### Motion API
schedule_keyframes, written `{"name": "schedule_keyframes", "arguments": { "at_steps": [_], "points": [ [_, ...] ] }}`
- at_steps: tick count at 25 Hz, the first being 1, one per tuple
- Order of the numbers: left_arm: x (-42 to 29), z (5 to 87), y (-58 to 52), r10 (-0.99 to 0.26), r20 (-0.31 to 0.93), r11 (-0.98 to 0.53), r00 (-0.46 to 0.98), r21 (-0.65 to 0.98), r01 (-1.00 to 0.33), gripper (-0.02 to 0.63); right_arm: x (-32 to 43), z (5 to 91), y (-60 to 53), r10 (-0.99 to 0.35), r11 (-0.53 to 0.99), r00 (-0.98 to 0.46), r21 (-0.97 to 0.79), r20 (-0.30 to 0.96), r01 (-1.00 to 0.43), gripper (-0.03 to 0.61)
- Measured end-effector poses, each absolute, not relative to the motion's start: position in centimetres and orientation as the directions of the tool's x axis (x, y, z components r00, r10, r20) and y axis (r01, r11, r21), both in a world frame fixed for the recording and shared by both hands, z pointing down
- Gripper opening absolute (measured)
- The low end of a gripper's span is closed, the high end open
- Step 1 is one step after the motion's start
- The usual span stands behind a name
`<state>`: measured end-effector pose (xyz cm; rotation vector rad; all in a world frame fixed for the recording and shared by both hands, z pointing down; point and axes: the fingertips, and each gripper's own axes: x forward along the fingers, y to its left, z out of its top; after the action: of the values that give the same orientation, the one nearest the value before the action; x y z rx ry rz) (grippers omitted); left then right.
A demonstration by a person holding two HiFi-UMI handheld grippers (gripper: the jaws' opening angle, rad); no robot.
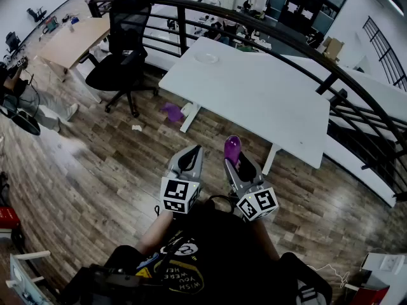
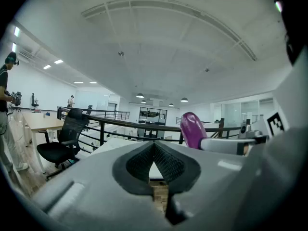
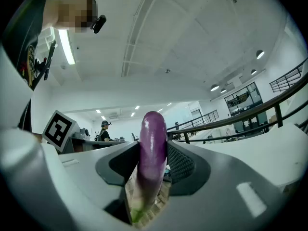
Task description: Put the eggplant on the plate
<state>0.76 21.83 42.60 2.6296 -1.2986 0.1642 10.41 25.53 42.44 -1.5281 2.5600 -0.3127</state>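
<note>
The right hand-held gripper point(image 1: 236, 162) pinches the eggplant point(image 1: 232, 148) lengthwise, tip poking forward, while the plate point(image 1: 206, 58) sits well ahead near the table's point(image 1: 267, 100) far-left corner, and the left hand-held gripper point(image 1: 191, 158) is pressed together, empty.

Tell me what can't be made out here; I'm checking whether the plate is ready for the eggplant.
Plate: head view, too small and pale against the white table to see if it's empty.
Eggplant: head view, lower part hidden by the right hand-held gripper.
Purple thing on floor: head view, too blurred to name.
</note>
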Motion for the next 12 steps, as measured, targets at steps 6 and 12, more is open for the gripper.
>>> {"name": "schedule_keyframes", "arguments": {
  "at_steps": [6, 12],
  "points": [
    [0.1, 42.6, 21.7, -0.759, 0.171, -0.611, 0.628, 0.146, -0.778, 0.005, 9.0, 42.0, 25.2, -0.879, 0.463, -0.477, -0.253, -0.006, -0.85, 0.184],
    [-1.5, 42.9, 21.3, -0.761, 0.18, -0.603, 0.624, 0.159, -0.782, 0.005, 8.1, 42.5, 24.6, -0.884, 0.447, -0.468, -0.256, 0.021, -0.857, 0.184]
  ]
}}
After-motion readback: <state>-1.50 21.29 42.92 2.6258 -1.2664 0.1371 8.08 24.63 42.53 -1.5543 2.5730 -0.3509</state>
